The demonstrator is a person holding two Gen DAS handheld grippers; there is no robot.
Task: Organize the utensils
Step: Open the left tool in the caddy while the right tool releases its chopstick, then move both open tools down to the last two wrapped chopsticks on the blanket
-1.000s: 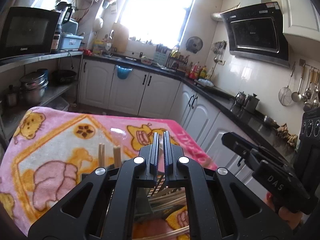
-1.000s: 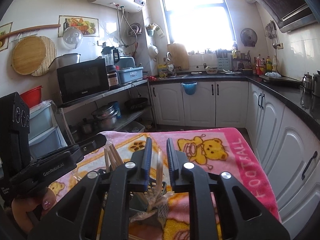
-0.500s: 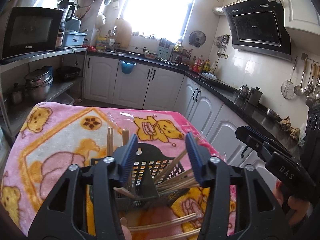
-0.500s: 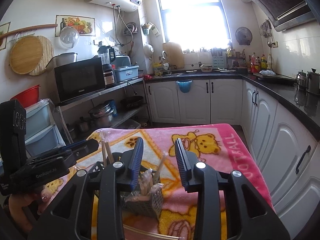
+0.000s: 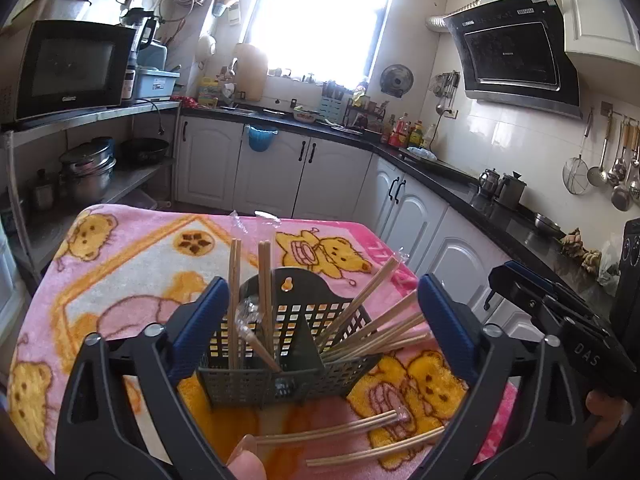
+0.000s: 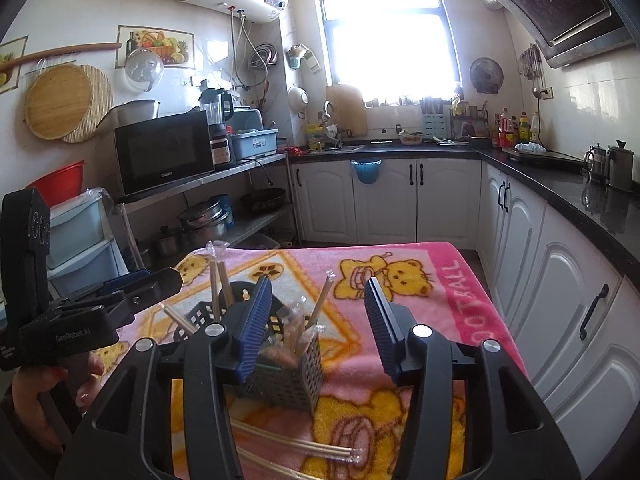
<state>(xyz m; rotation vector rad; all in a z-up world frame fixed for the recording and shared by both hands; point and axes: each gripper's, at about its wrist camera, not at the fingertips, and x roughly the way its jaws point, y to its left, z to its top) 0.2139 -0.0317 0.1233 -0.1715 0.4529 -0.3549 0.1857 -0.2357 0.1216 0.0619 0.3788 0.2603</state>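
A dark grey perforated caddy (image 5: pixel 288 344) stands on the pink blanket. Wooden chopsticks (image 5: pixel 234 292) stand upright in its left compartment, and several more (image 5: pixel 372 320) lean right out of the other. Wrapped chopsticks (image 5: pixel 340 432) lie loose in front of it. My left gripper (image 5: pixel 322 284) is wide apart and still opening, astride the caddy without touching it. In the right wrist view my right gripper (image 6: pixel 317 282) is also opening, with nothing pressed between its pads. The caddy (image 6: pixel 288 380) sits just beyond and below it, and loose chopsticks (image 6: pixel 304 446) lie under it.
A pink teddy-bear blanket (image 5: pixel 132 264) covers the table, whose far edge drops off towards the floor. White cabinets (image 6: pixel 560 300) run close along the right. A metal rack with a microwave (image 6: pixel 164 160) and pots stands on the left. A person's hand (image 6: pixel 36 392) holds the left gripper.
Both grippers have spread their jaws from nearly shut and drawn back from the caddy. More of the caddy and the loose chopsticks in front now shows.
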